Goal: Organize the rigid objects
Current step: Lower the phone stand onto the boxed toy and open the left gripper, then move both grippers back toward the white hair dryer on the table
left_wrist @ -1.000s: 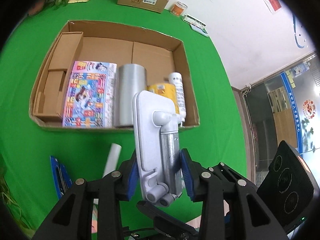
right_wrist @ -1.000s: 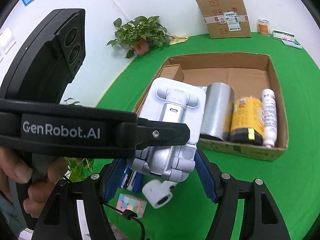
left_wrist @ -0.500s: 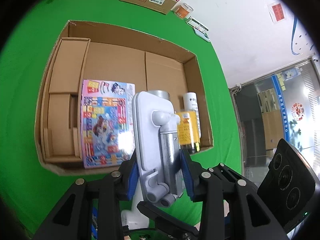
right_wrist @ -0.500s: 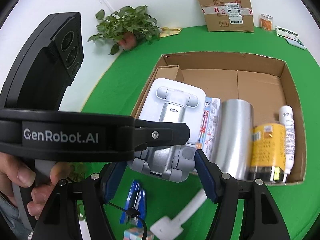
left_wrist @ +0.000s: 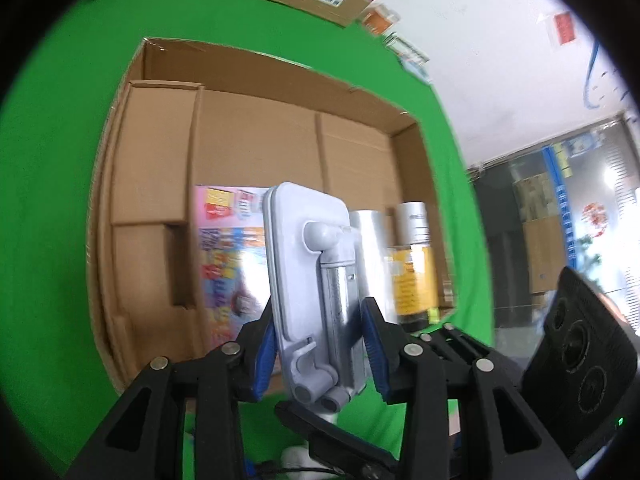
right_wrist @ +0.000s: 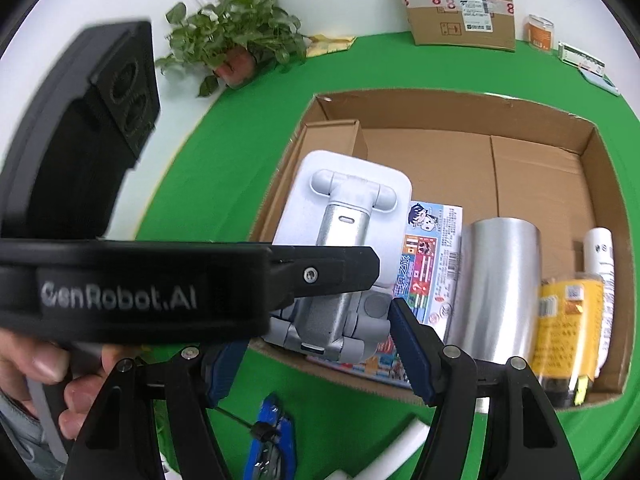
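My left gripper (left_wrist: 320, 344) is shut on a white and silver folding phone stand (left_wrist: 312, 272) and holds it over the front of an open cardboard box (left_wrist: 256, 80). The stand (right_wrist: 344, 248) also shows in the right wrist view, gripped by the left gripper's black body (right_wrist: 160, 288). My right gripper (right_wrist: 316, 348) is open, its blue pads either side of the stand's base without clear contact. Inside the box lie a colourful booklet (right_wrist: 432, 264), a silver cylinder (right_wrist: 496, 288), a yellow can (right_wrist: 568, 332) and a white tube (right_wrist: 598, 256).
The box sits on a green cloth (left_wrist: 48, 240). A folded cardboard insert (left_wrist: 156, 184) fills the box's left side. A blue tool (right_wrist: 272, 436) and a white tube (right_wrist: 400, 444) lie on the cloth in front. A plant (right_wrist: 236, 44) and a taped carton (right_wrist: 456, 4) stand at the back.
Both grippers moved forward toward the box, carrying the phone stand from in front of the box to above its front left part. The left grip on the stand stayed shut.
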The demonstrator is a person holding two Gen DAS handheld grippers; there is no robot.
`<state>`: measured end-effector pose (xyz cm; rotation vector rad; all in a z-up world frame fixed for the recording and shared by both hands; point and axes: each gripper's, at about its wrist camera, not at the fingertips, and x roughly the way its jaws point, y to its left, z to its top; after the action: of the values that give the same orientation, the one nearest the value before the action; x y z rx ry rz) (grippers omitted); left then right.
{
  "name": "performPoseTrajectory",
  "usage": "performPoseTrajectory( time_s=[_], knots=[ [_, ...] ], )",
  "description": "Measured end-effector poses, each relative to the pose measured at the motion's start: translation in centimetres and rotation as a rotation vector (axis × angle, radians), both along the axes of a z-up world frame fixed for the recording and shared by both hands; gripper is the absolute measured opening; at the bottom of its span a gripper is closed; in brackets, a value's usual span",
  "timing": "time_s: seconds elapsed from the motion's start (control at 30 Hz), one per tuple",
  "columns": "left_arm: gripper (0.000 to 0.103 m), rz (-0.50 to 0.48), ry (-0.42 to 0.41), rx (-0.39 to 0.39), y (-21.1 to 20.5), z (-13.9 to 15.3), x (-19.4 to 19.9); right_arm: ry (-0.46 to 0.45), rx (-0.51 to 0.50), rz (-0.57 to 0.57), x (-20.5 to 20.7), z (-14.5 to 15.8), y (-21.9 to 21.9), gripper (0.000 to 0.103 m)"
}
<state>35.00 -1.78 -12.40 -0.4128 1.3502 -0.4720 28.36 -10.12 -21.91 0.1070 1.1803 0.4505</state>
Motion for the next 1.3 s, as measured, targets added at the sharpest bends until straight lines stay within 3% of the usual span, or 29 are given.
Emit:
performPoseTrajectory(
  time_s=[0.07,0.13,0.2,0.33,0.43,0.57,0.7,0.73,0.77,0.83,0.93,1.0,1.03,1.07,1.13,1.3],
  knots=[
    [0.046,0.035,0.018,0.077,0.6,-0.6,0.1,0.041,-0.05,-0.023,0.5,-1.5,0.5,0.071],
    [0.058,0.061,-0.01,0.121,1.6,-0.3,-0.4,0.068,0.0,-0.017,0.2,-1.9,0.4,0.072],
    [0.069,0.084,-0.098,0.191,2.5,1.1,-1.6,0.041,-0.013,-0.013,-0.9,-1.5,0.3,0.09],
    [0.079,0.14,-0.3,0.381,3.5,4.6,-4.4,-0.017,-0.119,-0.064,-3.0,-0.4,-0.8,0.099],
    [0.08,0.189,-0.375,0.451,4.2,6.2,-5.8,-0.031,-0.19,-0.112,-3.6,1.0,-1.7,0.101],
    [0.079,0.245,-0.357,0.405,5.3,7.5,-7.5,-0.072,-0.225,-0.17,-3.8,3.8,-3.1,0.101],
    [0.078,0.265,-0.357,0.355,4.6,8.8,-9.3,-0.169,-0.224,-0.191,-4.9,7.8,-4.4,0.101],
    [0.067,0.26,-0.365,0.347,4.2,9.4,-9.8,-0.195,-0.233,-0.187,-5.5,8.7,-4.7,0.101],
    [0.05,0.253,-0.374,0.338,3.7,9.9,-10.4,-0.211,-0.239,-0.184,-6.0,9.4,-5.0,0.101],
    [0.037,0.24,-0.377,0.333,2.8,10.8,-11.1,-0.233,-0.238,-0.187,-7.3,10.7,-5.9,0.101],
    [0.037,0.246,-0.443,0.378,0.9,12.6,-13.4,-0.252,-0.228,-0.198,-9.3,12.3,-7.4,0.101],
    [0.051,0.265,-0.481,0.447,-0.6,13.7,-14.9,-0.268,-0.221,-0.213,-11.1,13.5,-8.9,0.101],
    [0.075,0.271,-0.49,0.465,-1.0,14.0,-15.4,-0.273,-0.216,-0.219,-11.9,14.0,-9.6,0.101],
    [0.086,0.278,-0.505,0.469,-1.6,14.5,-16.3,-0.279,-0.21,-0.227,-13.1,14.5,-10.7,0.102],
    [0.086,0.294,-0.526,0.458,-2.6,15.4,-17.8,-0.289,-0.201,-0.245,-15.3,15.2,-12.3,0.102],
    [0.086,0.317,-0.489,0.454,-5.3,16.4,-21.2,-0.276,-0.172,-0.304,-20.3,15.6,-16.5,0.102]
  ],
)
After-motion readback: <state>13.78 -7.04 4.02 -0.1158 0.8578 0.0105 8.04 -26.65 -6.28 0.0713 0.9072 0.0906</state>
